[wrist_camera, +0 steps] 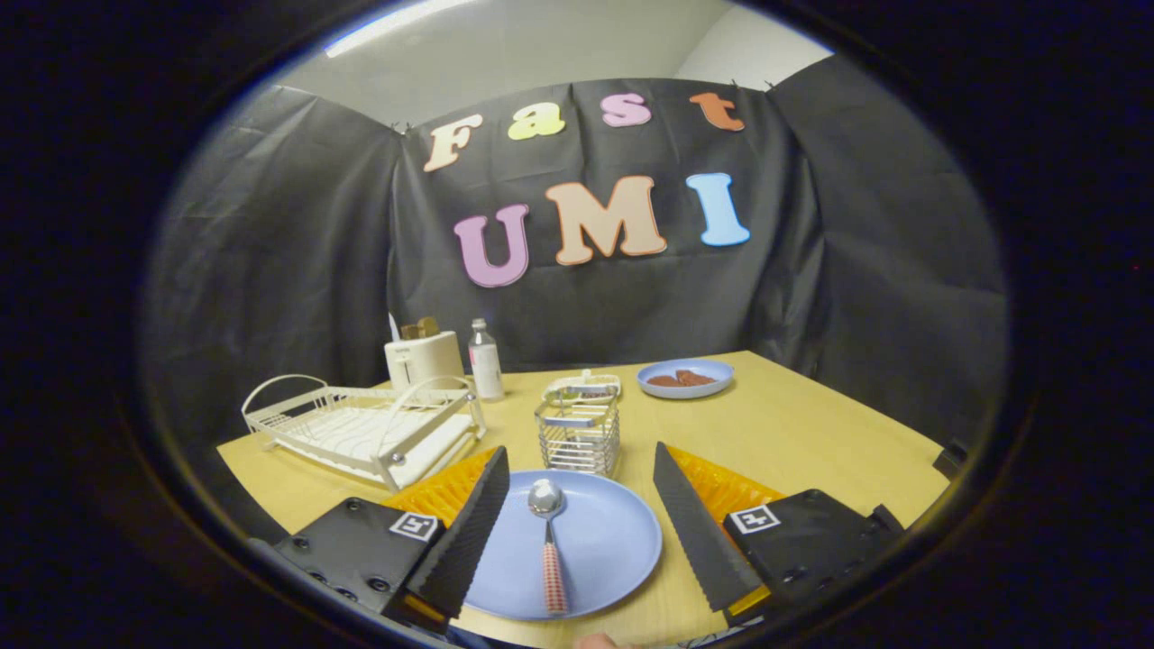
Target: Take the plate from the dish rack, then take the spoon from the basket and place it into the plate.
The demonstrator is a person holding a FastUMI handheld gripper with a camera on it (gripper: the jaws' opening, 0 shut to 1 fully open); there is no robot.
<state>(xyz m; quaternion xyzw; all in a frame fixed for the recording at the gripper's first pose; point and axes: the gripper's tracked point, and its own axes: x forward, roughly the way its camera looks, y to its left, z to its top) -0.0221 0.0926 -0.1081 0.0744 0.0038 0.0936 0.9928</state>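
1. The gripper (581, 505) is being held with its fingers wide apart; nothing is being clamped.
2. The plate (613, 541) is lying on the table (811, 433) between the fingers.
3. The spoon (548, 541) is lying in the plate, bowl pointing away.
4. The basket (578, 434) is standing just beyond the plate.
5. The rack (361, 428) is sitting to the basket's left.

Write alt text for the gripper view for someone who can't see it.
A spoon lies in a blue plate on a wooden table, between the fingers of the open claw. Beyond stand a wire basket, a white dish rack and a toaster.
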